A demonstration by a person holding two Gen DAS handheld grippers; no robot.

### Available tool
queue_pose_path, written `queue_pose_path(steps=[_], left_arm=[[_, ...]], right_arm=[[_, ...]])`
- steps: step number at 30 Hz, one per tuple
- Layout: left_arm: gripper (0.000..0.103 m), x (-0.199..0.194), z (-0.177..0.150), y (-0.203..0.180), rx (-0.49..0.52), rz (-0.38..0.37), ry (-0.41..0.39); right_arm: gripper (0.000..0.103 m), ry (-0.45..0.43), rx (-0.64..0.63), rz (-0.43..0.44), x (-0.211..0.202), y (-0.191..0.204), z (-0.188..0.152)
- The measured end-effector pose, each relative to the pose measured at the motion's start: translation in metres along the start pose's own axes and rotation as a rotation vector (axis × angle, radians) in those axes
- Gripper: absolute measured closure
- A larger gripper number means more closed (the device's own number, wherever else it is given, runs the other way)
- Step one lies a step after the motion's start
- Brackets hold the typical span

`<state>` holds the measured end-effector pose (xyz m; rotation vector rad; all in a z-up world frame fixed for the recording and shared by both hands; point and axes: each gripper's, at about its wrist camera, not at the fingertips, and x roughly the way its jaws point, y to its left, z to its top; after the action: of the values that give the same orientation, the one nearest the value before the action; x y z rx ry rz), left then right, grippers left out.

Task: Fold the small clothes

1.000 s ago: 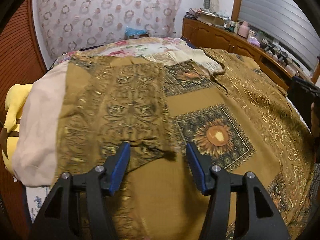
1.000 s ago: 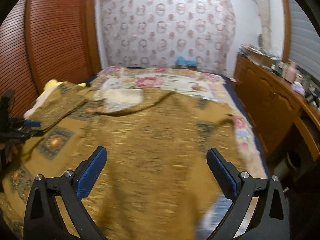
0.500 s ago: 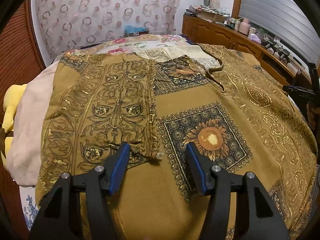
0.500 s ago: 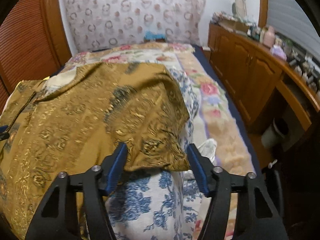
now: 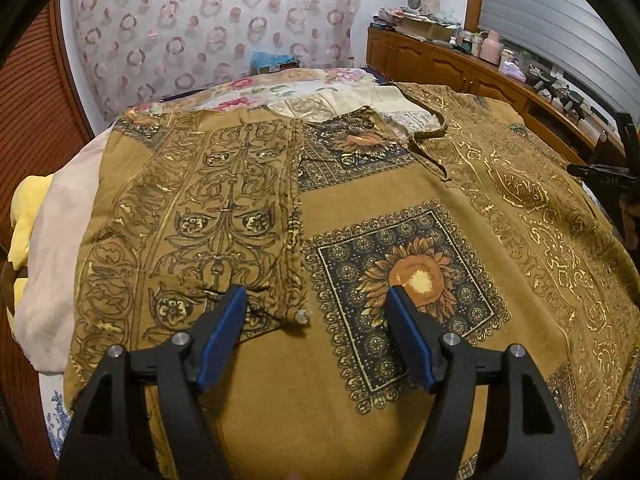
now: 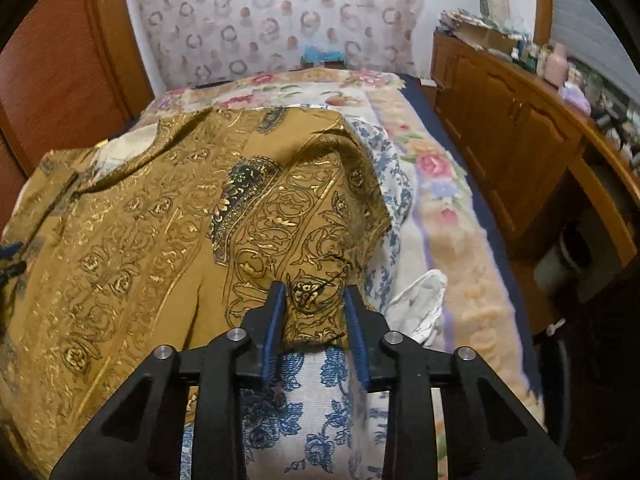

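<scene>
Nearest me, the left gripper (image 5: 312, 320) has just been opening: its blue pads stand wide apart, and the corner of the folded-over flap (image 5: 208, 232) lies flat and free between them, where a moment ago the jaws were narrower around it. That fold over the left side of the garment (image 5: 400, 216) looks laid and let go. At the right edge of the bed (image 6: 452, 208), the right gripper (image 6: 316, 316) has dropped to the garment's far sleeve corner (image 6: 316, 292) and its jaws have just been closing; the cloth sits bunched between the pads, which appear to touch it on both sides, so I judge it a pinch, or very nearly one. A second ago those jaws were wide over open fabric. That suggests the matching fold from the right comes next.

The ochre printed top lies spread across the middle of the bed, on a blue-flowered sheet (image 6: 320, 420). Its lower hem is cut off behind the grippers. I cannot tell how many layers the right pads hold. The white crumpled thing (image 6: 420, 300) beside the sleeve is unclear.
</scene>
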<state>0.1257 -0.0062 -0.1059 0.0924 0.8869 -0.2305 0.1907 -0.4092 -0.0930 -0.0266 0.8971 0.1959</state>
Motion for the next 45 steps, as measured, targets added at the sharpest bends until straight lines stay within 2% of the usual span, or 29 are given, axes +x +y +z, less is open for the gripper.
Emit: queue_pose_path(steps=[2, 5, 10, 15, 20, 24, 26, 30, 36, 39, 41, 44, 45], left_arm=[[0.029, 0.0, 0.0, 0.0, 0.002, -0.001, 0.001], [0.026, 0.001, 0.0, -0.002, 0.008, 0.001, 0.004], [0.026, 0.001, 0.0, -0.002, 0.007, 0.0, 0.004], [0.025, 0.001, 0.0, -0.003, 0.008, -0.001, 0.005], [0.024, 0.001, 0.0, -0.002, 0.008, -0.001, 0.006], [0.024, 0.001, 0.0, -0.002, 0.008, 0.0, 0.005], [0.024, 0.0, -0.001, -0.001, 0.0, 0.026, 0.0], [0.024, -0.015, -0.002, 0.001, -0.026, 0.101, -0.074], [0.024, -0.052, 0.004, 0.005, -0.081, 0.106, -0.189], [0.024, -0.066, 0.008, 0.002, -0.089, 0.101, -0.222], [0.024, -0.073, 0.012, 0.0, -0.093, 0.102, -0.239], [0.024, -0.081, 0.012, -0.004, -0.097, 0.104, -0.258], [0.024, -0.084, 0.013, -0.004, -0.097, 0.103, -0.263]], right_arm=[[0.095, -0.011, -0.019, -0.019, -0.003, 0.001, 0.001], [0.098, -0.035, -0.044, -0.026, -0.009, 0.005, 0.003], [0.099, -0.102, -0.1, -0.032, -0.023, 0.024, 0.012], [0.1, -0.154, -0.174, 0.034, -0.038, 0.058, 0.018], [0.1, -0.142, -0.228, 0.107, -0.034, 0.091, 0.012], [0.1, -0.1, -0.265, 0.13, -0.021, 0.108, 0.006], [0.1, -0.072, -0.276, 0.136, -0.012, 0.114, 0.001], [0.1, -0.033, -0.279, 0.133, 0.003, 0.117, -0.009], [0.099, -0.025, -0.257, 0.137, 0.005, 0.118, -0.011], [0.088, -0.031, -0.258, 0.133, 0.002, 0.12, -0.011], [0.071, -0.045, -0.257, 0.127, -0.002, 0.12, -0.01], [0.058, -0.087, -0.242, 0.111, -0.014, 0.118, -0.007], [0.057, -0.102, -0.236, 0.111, -0.017, 0.117, -0.006]])
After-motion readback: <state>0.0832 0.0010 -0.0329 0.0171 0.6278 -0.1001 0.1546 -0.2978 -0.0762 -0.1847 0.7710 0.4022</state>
